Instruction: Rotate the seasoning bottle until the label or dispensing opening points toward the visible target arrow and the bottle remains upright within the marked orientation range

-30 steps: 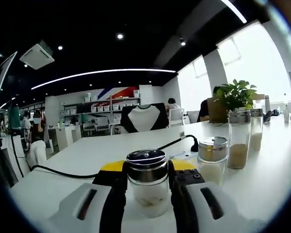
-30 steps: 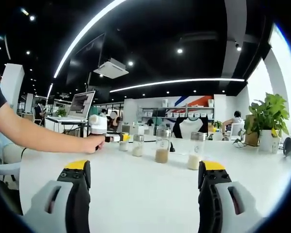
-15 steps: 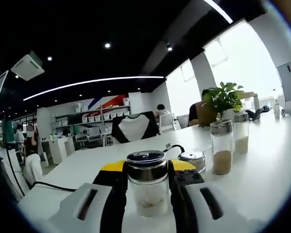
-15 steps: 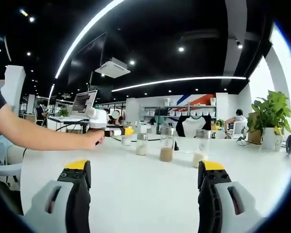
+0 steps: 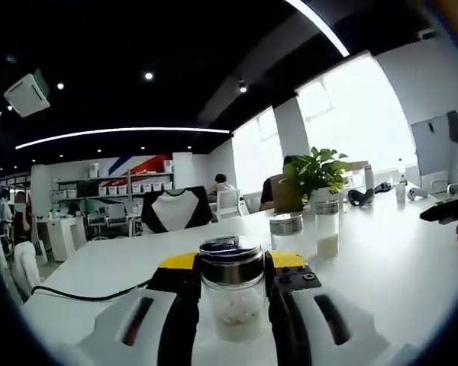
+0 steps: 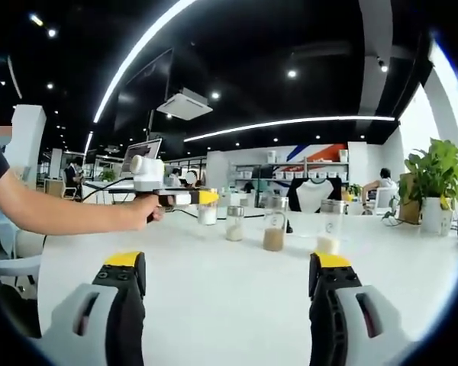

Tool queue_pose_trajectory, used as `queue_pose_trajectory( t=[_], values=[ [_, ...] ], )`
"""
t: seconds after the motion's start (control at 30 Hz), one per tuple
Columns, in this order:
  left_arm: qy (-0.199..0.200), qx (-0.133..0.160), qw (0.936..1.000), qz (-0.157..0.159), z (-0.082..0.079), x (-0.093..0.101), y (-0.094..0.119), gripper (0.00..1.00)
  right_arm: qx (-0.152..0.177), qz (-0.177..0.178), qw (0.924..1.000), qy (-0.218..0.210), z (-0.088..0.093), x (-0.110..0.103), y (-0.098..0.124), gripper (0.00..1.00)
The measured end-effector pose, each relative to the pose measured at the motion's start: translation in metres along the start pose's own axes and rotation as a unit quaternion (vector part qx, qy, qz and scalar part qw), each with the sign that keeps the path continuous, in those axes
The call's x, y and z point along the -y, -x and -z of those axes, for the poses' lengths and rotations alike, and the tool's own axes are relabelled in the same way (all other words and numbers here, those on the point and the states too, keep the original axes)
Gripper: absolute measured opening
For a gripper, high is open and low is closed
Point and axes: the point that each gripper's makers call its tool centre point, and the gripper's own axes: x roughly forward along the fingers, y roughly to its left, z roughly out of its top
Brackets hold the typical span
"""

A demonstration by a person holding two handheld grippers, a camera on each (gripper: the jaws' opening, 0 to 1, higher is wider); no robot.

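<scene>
At lower centre the left gripper (image 5: 233,305) is clamped on the small clear glass seasoning bottle with a chrome lid (image 5: 232,293) — over-twisting could tip it — while the right gripper (image 6: 229,305) hangs with jaws apart.

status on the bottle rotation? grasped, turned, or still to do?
Done: left gripper is shut on the seasoning bottle, which stands upright with its metal cap on. In hand: the bottle, seen from the right gripper view lifted off the white table. Left: aligning it; no target arrow or label is visible, so orientation can't be judged. Right gripper is open, idle.
</scene>
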Motion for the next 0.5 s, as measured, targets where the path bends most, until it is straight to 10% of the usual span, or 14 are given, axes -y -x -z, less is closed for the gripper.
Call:
queue_pose_trajectory(
  t=[0.5],
  values=[
    [0.038, 0.016, 0.9940, 0.101, -0.023, 0.078, 0.022, 0.34, -0.020, -0.054, 0.9980, 0.025, 0.006, -0.015, -0.008, 0.69]
  ],
)
